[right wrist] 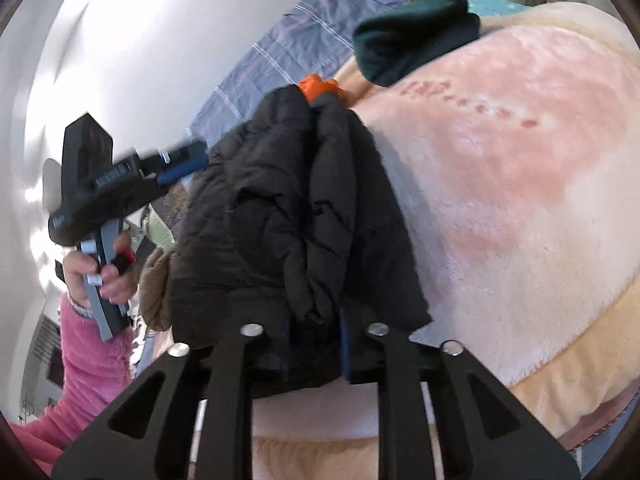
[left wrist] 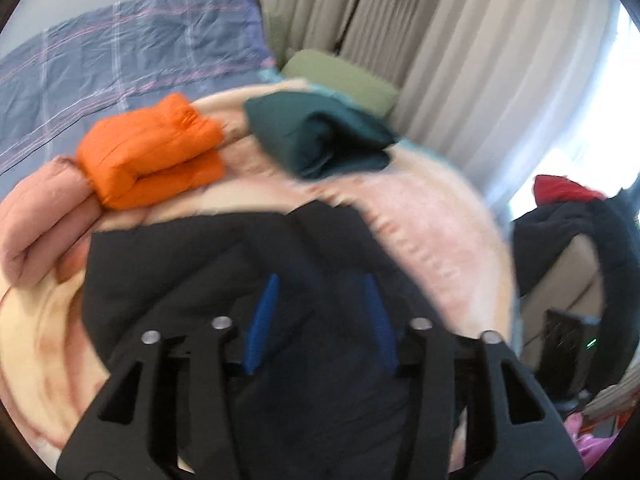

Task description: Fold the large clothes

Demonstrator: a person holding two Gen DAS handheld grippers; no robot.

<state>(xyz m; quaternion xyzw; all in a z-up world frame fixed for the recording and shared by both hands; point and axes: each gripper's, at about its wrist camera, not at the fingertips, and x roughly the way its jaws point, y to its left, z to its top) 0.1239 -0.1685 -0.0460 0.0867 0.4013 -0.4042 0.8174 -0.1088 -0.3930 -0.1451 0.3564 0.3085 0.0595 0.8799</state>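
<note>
Black jacket (right wrist: 296,216) hangs clamped in both the right claw (right wrist: 314,360) and left claw (left wrist: 320,320), mid-fold; next, lay it on the blanket (right wrist: 520,200) toward 2 o'clock.

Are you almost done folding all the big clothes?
Partly. The orange jacket and dark green garment already sit folded on the pink blanket. The black puffy jacket is bunched in the right tongs, unfolded. More clothes wait piled beside the bed.
</note>
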